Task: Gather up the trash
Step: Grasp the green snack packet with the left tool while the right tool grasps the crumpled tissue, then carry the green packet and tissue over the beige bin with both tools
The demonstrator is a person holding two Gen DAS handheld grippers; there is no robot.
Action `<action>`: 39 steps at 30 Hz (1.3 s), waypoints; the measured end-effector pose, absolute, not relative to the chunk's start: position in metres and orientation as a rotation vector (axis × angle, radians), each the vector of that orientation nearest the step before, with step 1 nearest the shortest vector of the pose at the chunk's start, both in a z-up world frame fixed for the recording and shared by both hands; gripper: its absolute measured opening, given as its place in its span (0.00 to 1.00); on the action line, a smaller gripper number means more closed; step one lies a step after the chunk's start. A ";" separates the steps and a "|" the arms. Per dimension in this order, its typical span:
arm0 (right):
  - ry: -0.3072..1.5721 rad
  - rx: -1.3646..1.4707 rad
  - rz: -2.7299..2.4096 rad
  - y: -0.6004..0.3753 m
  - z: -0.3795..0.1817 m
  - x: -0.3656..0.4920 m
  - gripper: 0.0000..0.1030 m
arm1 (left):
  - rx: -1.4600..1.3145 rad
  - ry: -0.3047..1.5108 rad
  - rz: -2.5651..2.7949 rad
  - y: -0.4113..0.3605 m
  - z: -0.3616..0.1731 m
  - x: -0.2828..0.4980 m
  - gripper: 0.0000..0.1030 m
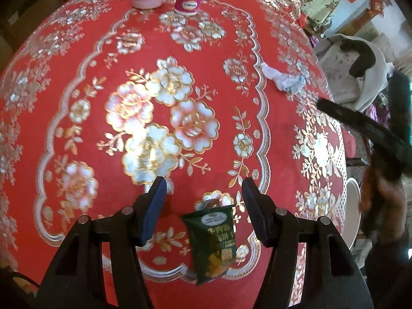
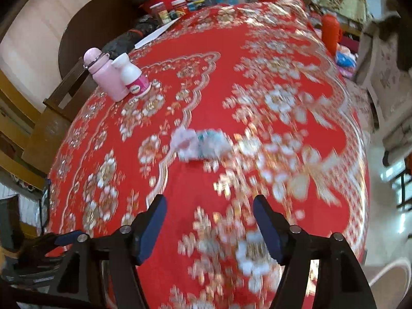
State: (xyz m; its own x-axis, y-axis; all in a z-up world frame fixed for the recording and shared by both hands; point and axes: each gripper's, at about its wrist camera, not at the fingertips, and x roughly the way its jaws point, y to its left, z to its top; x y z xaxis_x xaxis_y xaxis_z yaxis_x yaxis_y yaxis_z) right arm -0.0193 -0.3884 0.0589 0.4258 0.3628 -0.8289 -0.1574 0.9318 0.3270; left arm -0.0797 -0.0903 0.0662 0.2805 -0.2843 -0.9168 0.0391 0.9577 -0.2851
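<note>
Left tongs are seen apart, nothing clamped; green snack packet lies flat on the desk between and just below the tips. Judged light, crinkly, slippery (best pinched at the top seam). Right tongs apart, empty. Crumpled wrapper lies farther out from the packet, judged soft, grabbed anywhere.

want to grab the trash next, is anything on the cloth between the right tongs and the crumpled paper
Nothing visible does. Between the right tongs and the crumpled paper lies only bare red tablecloth. The pink bottle and white bottle stand far off to the left.
</note>
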 end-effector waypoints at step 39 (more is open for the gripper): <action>1.034 0.384 0.213 -0.484 0.064 -0.136 0.29 | -0.061 1.283 -0.510 -0.251 0.078 -0.119 0.13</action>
State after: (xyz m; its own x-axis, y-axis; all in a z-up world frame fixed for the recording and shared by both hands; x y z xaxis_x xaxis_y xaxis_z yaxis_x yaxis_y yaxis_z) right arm -0.1359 -0.4835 0.0641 0.4987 0.3493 -0.7933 0.0075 0.9134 0.4069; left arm -0.1193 -0.2512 0.0778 0.1892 -0.3954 -0.8988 0.3293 0.8879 -0.3213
